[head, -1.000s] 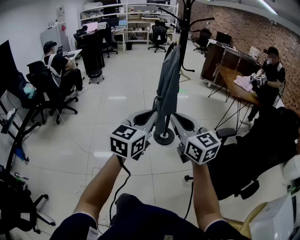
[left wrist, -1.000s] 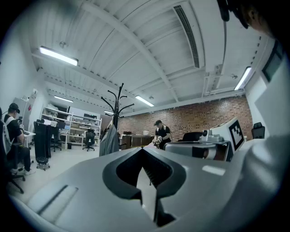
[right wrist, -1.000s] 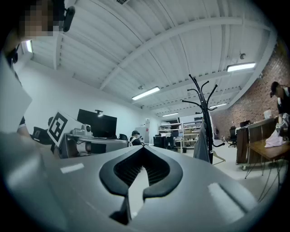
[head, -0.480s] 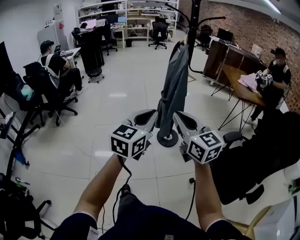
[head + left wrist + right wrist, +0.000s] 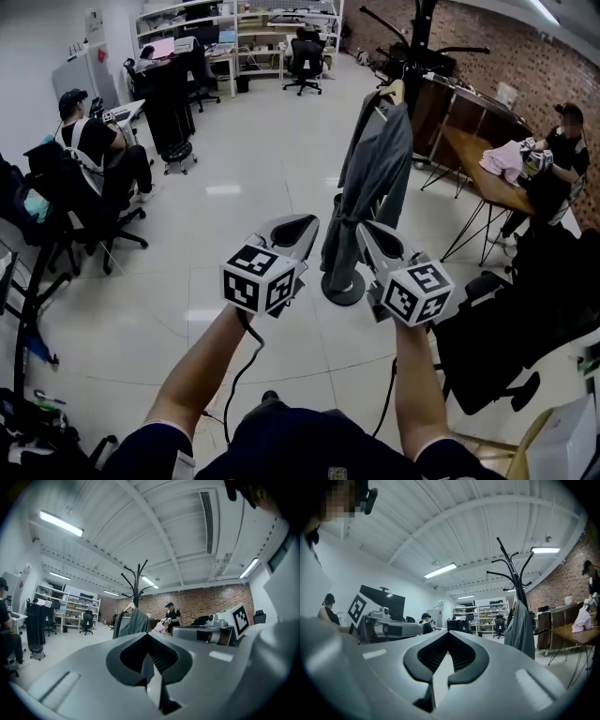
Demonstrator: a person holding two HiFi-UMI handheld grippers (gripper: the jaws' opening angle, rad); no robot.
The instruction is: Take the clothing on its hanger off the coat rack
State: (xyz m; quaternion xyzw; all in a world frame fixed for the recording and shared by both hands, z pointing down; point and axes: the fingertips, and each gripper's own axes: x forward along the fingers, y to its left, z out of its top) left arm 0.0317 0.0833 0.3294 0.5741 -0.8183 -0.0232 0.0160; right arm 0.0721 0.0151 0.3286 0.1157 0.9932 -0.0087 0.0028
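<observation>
Both tools are empty, with their jaws closed. The left hand-held gripper (image 5: 297,225) has its tips pressed together with nothing between them, and its own view shows the same at the jaw line (image 5: 149,638). The right hand-held gripper (image 5: 367,231) also looks shut on nothing, with its tips meeting (image 5: 447,637). The two are held side by side, pointing forward and up over the floor.

Ahead of them, and not yet within reach, hangs the grey jacket (image 5: 377,183). In the head view it shows above and beyond the gap between the two tools, a little toward the right one, so the right hand looks the nearer. In the left gripper view the jacket (image 5: 133,623) is small, straight beyond the jaws and a shade left. In the right gripper view the jacket (image 5: 520,626) stands off to the right of the jaws.

The jacket's long axis is vertical. It drapes straight down from a hanger (image 5: 393,92) whose hook rests on an arm of the coat rack (image 5: 424,37), and its hem ends just above the round base (image 5: 344,287).

The hanger is higher than either tool. The coming move probably calls for closing in, raising the right tool to the hanger's neck with its jaws spread, and then lifting up off the arm.
</observation>
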